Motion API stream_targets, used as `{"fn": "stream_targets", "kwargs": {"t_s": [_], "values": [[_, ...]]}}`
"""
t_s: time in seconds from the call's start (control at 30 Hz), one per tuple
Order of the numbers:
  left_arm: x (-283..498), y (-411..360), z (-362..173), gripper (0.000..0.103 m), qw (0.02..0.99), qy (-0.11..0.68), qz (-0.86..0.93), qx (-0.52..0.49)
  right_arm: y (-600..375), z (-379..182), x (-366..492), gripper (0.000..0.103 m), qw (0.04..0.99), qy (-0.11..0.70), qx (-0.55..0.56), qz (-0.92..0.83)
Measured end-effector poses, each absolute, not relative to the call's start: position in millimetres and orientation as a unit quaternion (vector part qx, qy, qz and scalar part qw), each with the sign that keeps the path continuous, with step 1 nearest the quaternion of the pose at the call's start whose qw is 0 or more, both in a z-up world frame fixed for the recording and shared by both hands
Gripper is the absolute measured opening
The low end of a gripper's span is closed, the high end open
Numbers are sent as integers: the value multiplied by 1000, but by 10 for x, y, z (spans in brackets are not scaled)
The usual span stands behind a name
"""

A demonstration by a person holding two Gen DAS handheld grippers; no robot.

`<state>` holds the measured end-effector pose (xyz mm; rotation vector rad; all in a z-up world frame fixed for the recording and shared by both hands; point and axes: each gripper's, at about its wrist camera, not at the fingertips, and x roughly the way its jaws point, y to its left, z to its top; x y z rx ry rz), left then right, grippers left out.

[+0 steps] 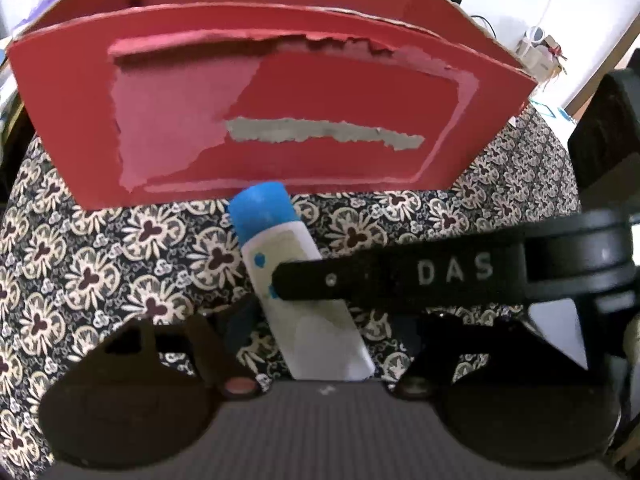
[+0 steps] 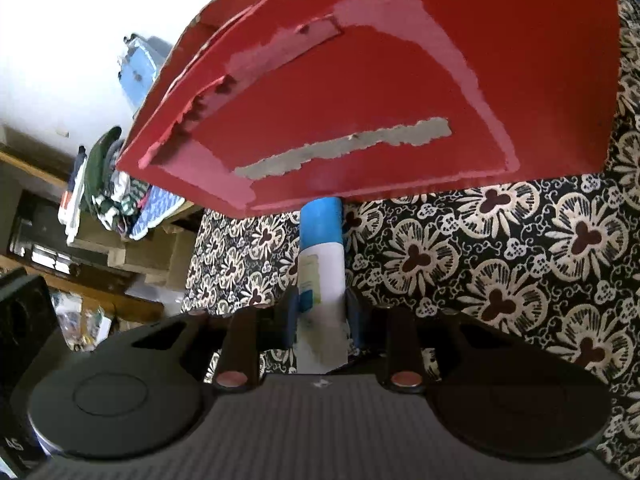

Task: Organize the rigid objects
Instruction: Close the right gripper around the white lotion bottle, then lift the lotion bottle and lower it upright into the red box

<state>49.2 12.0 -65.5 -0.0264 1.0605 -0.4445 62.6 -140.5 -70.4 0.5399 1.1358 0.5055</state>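
The white tube with a blue cap point(image 2: 322, 276) sits clamped between the two fingers of the right hand-held gripper point(image 2: 322, 312), cap pointing away from it, straight ahead. The cap end comes right up to the bottom edge of the red cardboard box point(image 2: 400, 92) just beyond the fingertips; whether it touches the box, I can't tell.

From the left side, the same tube point(image 1: 280, 264) lies slanted, cap toward the box point(image 1: 280, 92), and the right hand-held gripper's black finger point(image 1: 360, 284), lettered "DAS", reaches across its body from the right. The left hand-held gripper point(image 1: 312, 336) has the tube's base between its fingers, which stand wide apart, and I see no contact with it.

The box is open-topped, its front face scarred where a label was torn off, leaving paler patches and a grey strip. Under everything lies a black-and-cream floral cloth point(image 2: 500, 264) covering the surface. Off to the right gripper's left, cluttered wooden shelves point(image 2: 80, 208) with folded fabrics.
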Motion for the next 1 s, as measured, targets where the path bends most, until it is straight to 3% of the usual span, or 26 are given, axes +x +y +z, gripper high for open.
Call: {"fn": "stream_targets", "kwargs": {"t_s": [0.43,0.73,1.0], "values": [[174,-296,-317,70,843,441,-293,91,-1777,-434,216,8,789,493,277,240],[130,-529,251,70,859,348,-358,107,-2049,159,-158,8,868,367,261,210],[571,-538,723,68,892,284,-338,97,-2008,730,184,8,906,277,223,230]]}}
